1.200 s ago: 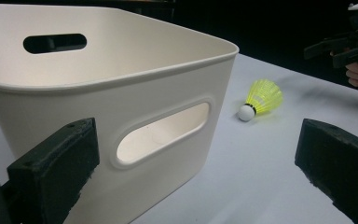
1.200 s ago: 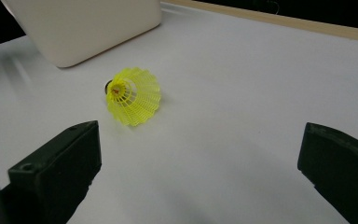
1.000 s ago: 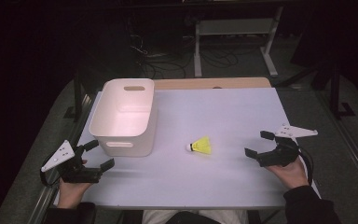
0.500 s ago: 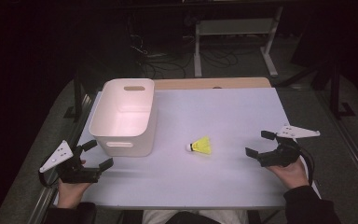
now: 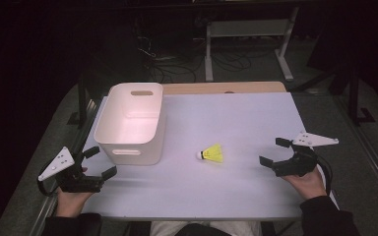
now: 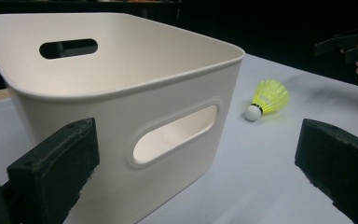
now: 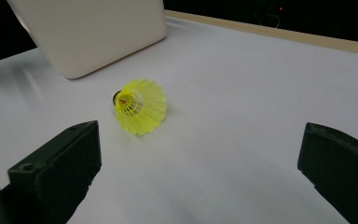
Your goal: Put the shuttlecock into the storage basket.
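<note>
Shuttlecock [image 5: 211, 154] lies on its side near the middle of the table [image 5: 236, 113], just beside the white bin [image 5: 133, 123], skirt pointing at my right gripper [image 5: 274, 155]. That gripper is nearer, jaws wide apart and empty. My left gripper [image 5: 100, 162] waits spread by the near left corner.

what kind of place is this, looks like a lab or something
Probably a lab or a recording setup, not a home: a bare white table lit against a dark room, loose cables on the floor, a metal stand behind, and a person holding a tool in each hand.
</note>
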Demonstrator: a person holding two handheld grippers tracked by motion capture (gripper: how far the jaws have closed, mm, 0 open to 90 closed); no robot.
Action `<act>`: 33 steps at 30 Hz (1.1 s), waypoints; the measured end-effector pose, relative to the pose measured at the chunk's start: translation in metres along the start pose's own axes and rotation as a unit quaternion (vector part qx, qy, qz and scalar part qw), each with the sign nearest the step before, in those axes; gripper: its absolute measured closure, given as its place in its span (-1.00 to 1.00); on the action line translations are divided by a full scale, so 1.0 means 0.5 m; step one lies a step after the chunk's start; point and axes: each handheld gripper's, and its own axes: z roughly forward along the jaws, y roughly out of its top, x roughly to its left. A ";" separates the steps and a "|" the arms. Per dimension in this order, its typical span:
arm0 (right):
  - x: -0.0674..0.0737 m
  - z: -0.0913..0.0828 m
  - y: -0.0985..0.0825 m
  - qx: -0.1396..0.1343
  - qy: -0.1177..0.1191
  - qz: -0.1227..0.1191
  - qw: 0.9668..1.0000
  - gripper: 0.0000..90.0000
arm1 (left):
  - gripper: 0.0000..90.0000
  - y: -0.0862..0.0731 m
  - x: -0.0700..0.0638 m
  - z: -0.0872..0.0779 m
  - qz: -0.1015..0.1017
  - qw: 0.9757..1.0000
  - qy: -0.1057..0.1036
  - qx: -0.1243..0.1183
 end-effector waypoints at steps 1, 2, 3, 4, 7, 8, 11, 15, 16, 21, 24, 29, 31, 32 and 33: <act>0.000 0.000 0.000 0.000 0.000 0.000 1.000 -1.00 | -1.00 0.002 0.001 -0.001 0.001 1.000 -0.001 0.001; 0.001 -0.001 0.000 0.000 0.001 -0.001 1.000 -1.00 | -1.00 0.005 0.001 -0.003 0.001 1.000 -0.001 0.002; 0.001 -0.001 0.000 0.000 0.001 -0.001 1.000 -1.00 | -1.00 0.006 0.001 -0.004 0.002 1.000 -0.001 0.003; 0.002 -0.001 0.000 -0.001 0.002 -0.001 1.000 -1.00 | -1.00 0.009 0.001 -0.004 0.006 1.000 0.000 0.011; 0.002 -0.001 0.000 -0.001 0.003 -0.001 1.000 -1.00 | -1.00 0.014 0.001 -0.003 0.011 1.000 -0.002 0.021; 0.002 -0.001 0.000 -0.001 0.003 -0.001 1.000 -1.00 | -1.00 0.016 0.001 -0.002 0.010 1.000 -0.003 0.023; 0.003 -0.001 0.000 0.000 0.004 -0.001 1.000 -1.00 | -1.00 0.024 0.006 -0.004 0.009 1.000 -0.009 0.020; 0.003 0.001 -0.001 0.003 0.005 0.000 1.000 -1.00 | -1.00 0.038 0.015 -0.011 0.004 1.000 -0.005 0.011; 0.003 0.002 -0.001 0.004 0.005 -0.001 1.000 -1.00 | -1.00 0.043 0.016 -0.014 0.007 1.000 -0.003 0.009; 0.002 0.004 -0.003 0.009 0.006 -0.001 1.000 -1.00 | -1.00 0.070 0.018 -0.027 0.018 1.000 0.002 0.004; 0.003 0.004 -0.003 0.009 0.007 0.000 1.000 -1.00 | -1.00 0.083 0.020 -0.030 0.023 1.000 0.001 0.009; 0.003 0.004 -0.003 0.009 0.008 0.000 1.000 -1.00 | -1.00 0.101 0.026 -0.027 0.023 1.000 0.001 0.017; 0.003 0.004 -0.003 0.009 0.008 -0.001 1.000 -1.00 | -1.00 0.111 0.028 -0.024 0.024 0.999 0.000 0.021; 0.003 0.004 -0.002 0.009 0.008 0.000 1.000 -1.00 | -1.00 0.117 0.029 -0.023 0.026 0.999 -0.001 0.023; 0.003 0.003 -0.003 0.008 0.009 0.000 1.000 -1.00 | -1.00 0.121 0.029 -0.022 0.026 0.999 -0.002 0.023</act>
